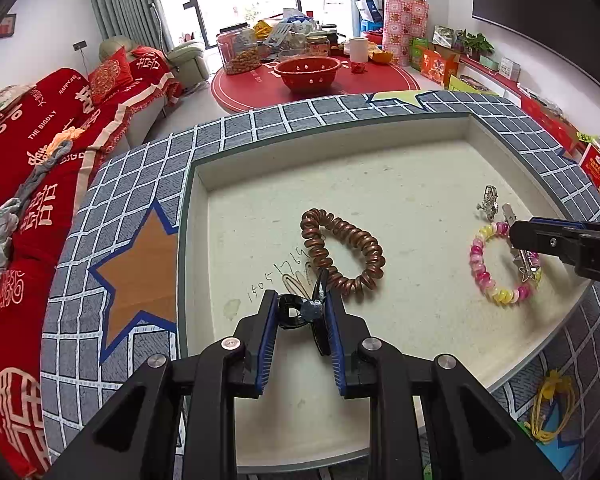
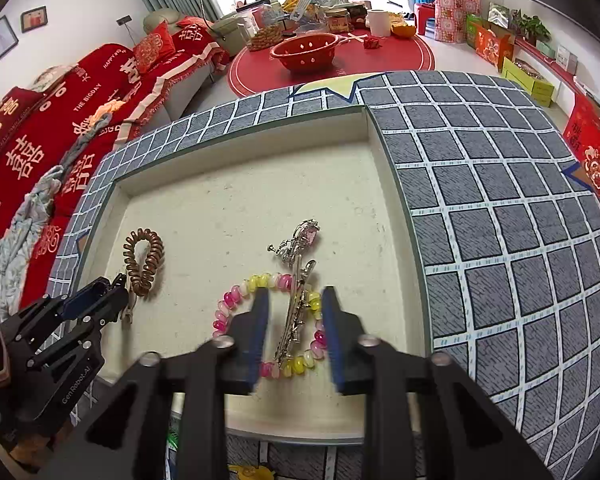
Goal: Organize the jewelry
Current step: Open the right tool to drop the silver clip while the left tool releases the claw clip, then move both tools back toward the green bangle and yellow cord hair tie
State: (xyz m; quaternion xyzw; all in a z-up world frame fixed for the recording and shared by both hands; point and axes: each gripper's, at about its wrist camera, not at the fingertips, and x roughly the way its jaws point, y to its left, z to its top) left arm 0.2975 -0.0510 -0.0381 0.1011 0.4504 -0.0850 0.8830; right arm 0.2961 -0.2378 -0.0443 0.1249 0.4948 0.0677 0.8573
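Note:
A cream tray [image 1: 400, 184] holds the jewelry. My left gripper [image 1: 300, 300] is shut on a black hair claw clip [image 1: 296, 311] just above the tray floor, next to a brown spiral hair tie [image 1: 342, 254]. A pink and yellow spiral hair tie [image 2: 268, 320] lies at the tray's right, with a silver hair clip [image 2: 294, 320] across it and a small silver ornament [image 2: 300, 240] beyond. My right gripper [image 2: 294, 300] is open, with its fingers on either side of the silver clip. It also shows in the left wrist view [image 1: 516, 236].
The tray sits on a grey grid-patterned mat [image 2: 500, 220] with star shapes. Handwritten digits [image 1: 276, 276] mark the tray floor. A yellow cord [image 1: 552, 408] lies off the tray at the right. A red sofa [image 1: 28, 152] stands left, a cluttered red table [image 1: 316, 76] beyond.

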